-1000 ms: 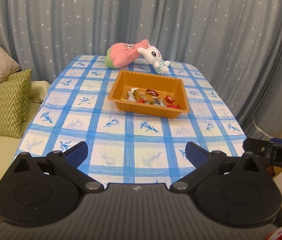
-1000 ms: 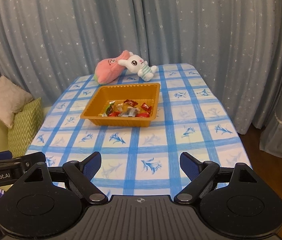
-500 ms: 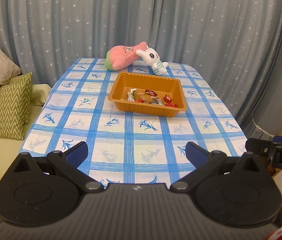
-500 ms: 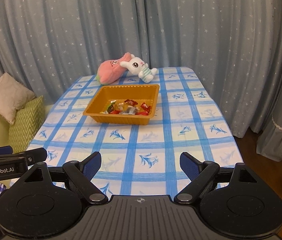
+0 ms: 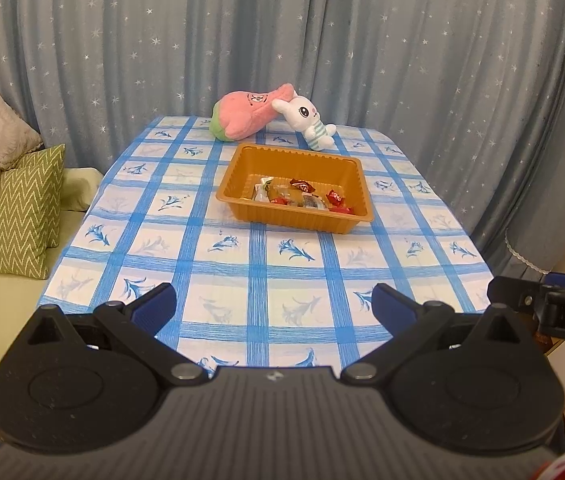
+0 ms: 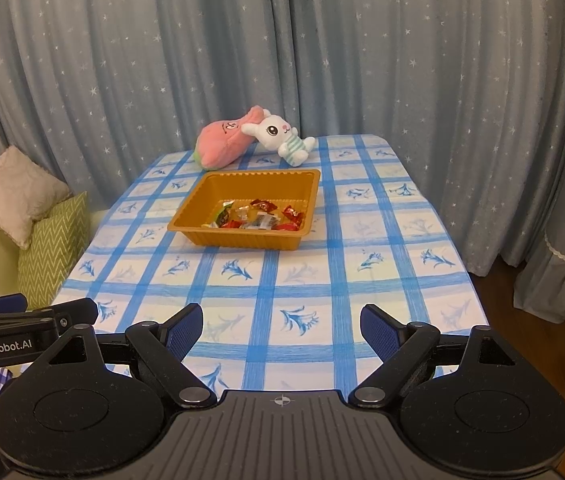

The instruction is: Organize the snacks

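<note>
An orange plastic tray (image 5: 238, 174) (image 6: 190, 208) sits on the far half of the table and holds several wrapped snacks (image 5: 302, 196) (image 6: 258, 216) heaped at its near end. My left gripper (image 5: 273, 305) hangs over the table's near edge, open and empty. My right gripper (image 6: 281, 325) is beside it, also open with nothing between its blue pads. Both are well short of the tray. The right gripper's body (image 5: 554, 312) shows at the right edge of the left wrist view, and the left gripper's body (image 6: 22, 332) shows at the left edge of the right wrist view.
The table (image 5: 222, 276) wears a blue-and-white checked cloth. A pink plush (image 5: 248, 114) and a white rabbit plush (image 5: 306, 120) lie at its far end, against star-print curtains. A green sofa with cushions (image 5: 18, 208) stands left of the table; wooden floor (image 6: 522, 304) shows at the right.
Both grippers have drawn back slightly from the table, so the tray looks smaller and farther. Their jaws stay just as wide.
</note>
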Tool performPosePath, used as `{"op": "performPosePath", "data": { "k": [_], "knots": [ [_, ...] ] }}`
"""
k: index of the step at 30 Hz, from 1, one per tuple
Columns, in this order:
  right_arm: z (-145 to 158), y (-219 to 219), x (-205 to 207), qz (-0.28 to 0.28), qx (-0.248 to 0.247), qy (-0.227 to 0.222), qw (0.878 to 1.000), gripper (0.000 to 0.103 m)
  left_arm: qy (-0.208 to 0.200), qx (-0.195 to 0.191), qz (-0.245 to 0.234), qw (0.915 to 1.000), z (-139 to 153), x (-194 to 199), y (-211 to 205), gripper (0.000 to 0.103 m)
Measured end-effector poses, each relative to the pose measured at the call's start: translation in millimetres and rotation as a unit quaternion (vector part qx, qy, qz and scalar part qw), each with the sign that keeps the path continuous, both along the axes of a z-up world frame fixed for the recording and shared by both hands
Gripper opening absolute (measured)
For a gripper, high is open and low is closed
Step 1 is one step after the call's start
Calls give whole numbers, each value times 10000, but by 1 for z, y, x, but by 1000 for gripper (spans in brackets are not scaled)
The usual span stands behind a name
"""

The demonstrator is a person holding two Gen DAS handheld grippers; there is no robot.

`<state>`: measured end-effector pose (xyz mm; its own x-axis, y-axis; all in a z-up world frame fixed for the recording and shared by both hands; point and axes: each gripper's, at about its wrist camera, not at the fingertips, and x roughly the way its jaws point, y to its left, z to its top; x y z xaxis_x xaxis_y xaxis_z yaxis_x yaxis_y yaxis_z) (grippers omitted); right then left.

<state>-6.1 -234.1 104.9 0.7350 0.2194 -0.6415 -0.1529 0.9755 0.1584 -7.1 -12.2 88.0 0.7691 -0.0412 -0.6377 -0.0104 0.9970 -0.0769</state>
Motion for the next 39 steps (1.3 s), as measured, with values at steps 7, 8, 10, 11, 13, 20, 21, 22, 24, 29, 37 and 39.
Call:
{"op": "performPosePath", "data": {
  "k": [7,8,10,11,13,20,21,22,24,29,37,39],
  "knots": [
    [-1,3,0,12,3,28,10000,85,19,-16,-2,10000,-1,-1,0,103],
    [-1,3,0,8,4,27,10000,85,24,-18,0,10000,-1,-1,0,103],
    [-1,4,0,10,3,29,10000,85,28,-15,-2,10000,-1,-1,0,103],
    [-1,3,0,10,3,28,10000,85,26,-14,-4,10000,-1,-1,0,103],
    [-1,4,0,10,5,24,10000,85,23,-17,6,10000,-1,-1,0,103],
    [-1,4,0,8,1,28,10000,85,18,-24,26,10000,-3,-1,1,103],
    [-1,5,0,6,1,27,10000,85,20,-26,24,10000,-3,-1,1,103],
    [-1,4,0,5,6,29,10000,85,19,-17,20,10000,-3,-1,1,103],
    [-1,5,0,7,7,31,10000,85,25,-20,19,10000,-3,-1,2,103],
    [-2,4,0,7,8,30,10000,85,25,-23,22,10000,-5,-2,2,103],
    [-2,3,0,11,8,32,10000,85,29,-16,27,10000,-5,-2,2,103],
    [-2,3,0,9,10,30,10000,85,31,-19,28,10000,-5,-2,2,103]
  ]
}}
